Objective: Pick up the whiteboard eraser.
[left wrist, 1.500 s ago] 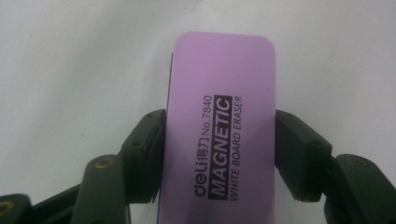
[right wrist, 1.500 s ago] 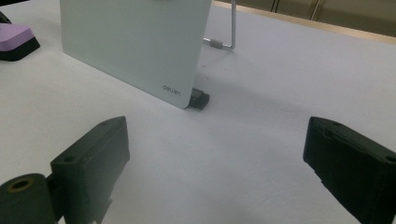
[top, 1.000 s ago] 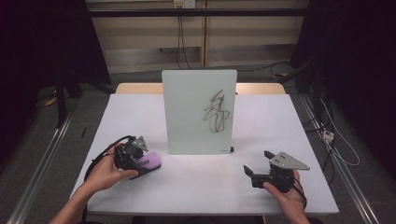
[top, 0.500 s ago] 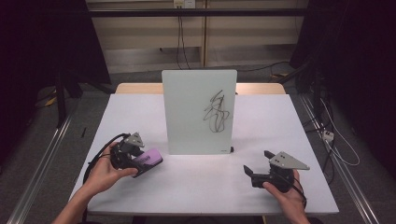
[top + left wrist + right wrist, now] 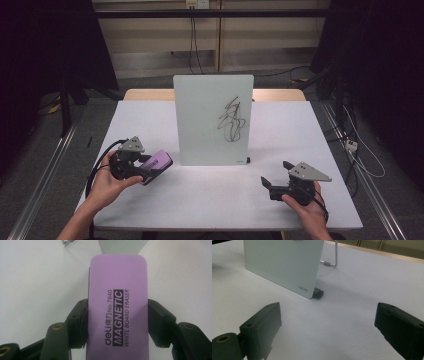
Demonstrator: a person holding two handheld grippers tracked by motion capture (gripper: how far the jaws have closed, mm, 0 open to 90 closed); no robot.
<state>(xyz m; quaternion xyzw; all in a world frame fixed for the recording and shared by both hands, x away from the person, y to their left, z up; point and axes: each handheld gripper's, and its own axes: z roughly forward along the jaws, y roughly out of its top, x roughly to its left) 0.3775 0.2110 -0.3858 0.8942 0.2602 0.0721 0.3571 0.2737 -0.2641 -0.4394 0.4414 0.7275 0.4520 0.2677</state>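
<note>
With your left gripper clamped on the purple eraser and the right gripper spread empty, carry the eraser flat onto the whiteboard scribble.

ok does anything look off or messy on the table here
Only the black scribble on the upright white glass board looks messy. The purple magnetic whiteboard eraser sits straight in the left hand-held gripper, and the right hand-held gripper is open above the bare white table.
</note>
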